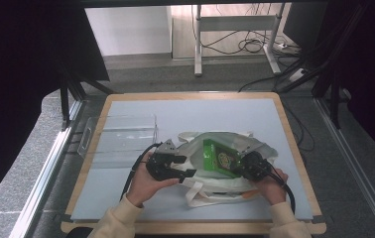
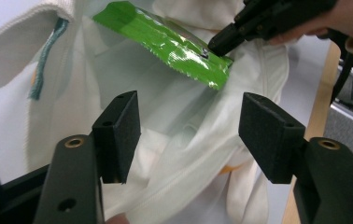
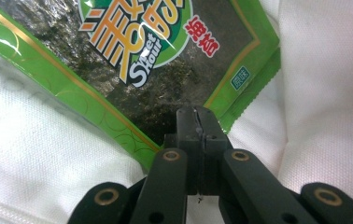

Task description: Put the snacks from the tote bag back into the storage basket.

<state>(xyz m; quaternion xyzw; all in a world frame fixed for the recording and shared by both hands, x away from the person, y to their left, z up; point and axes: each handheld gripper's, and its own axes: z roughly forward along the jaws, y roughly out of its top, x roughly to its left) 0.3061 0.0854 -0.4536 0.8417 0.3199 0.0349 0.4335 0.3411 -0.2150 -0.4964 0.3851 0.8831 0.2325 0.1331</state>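
A white cloth bag (image 1: 198,141) lies crumpled on the grey mat near the table's front. A green seaweed snack packet (image 1: 219,157) sits tilted in its mouth, with my right gripper (image 1: 243,166) shut on the packet's edge. Up close, the right gripper (image 3: 197,116) has its jaws pressed together on the corner of the packet (image 3: 142,56), with bag cloth (image 3: 34,140) all round. My left gripper (image 1: 188,166) is at the bag's left side. Its jaws (image 2: 188,135) stand wide apart in front of the cloth and hold nothing. Beyond them the right gripper (image 2: 217,43) pinches the packet (image 2: 165,42).
A clear plastic container (image 1: 121,134) stands on the mat to the left of the bag. The wooden table rim (image 1: 294,148) frames the grey mat (image 1: 200,111). Past the far edge are metal table legs and floor cables (image 1: 245,44).
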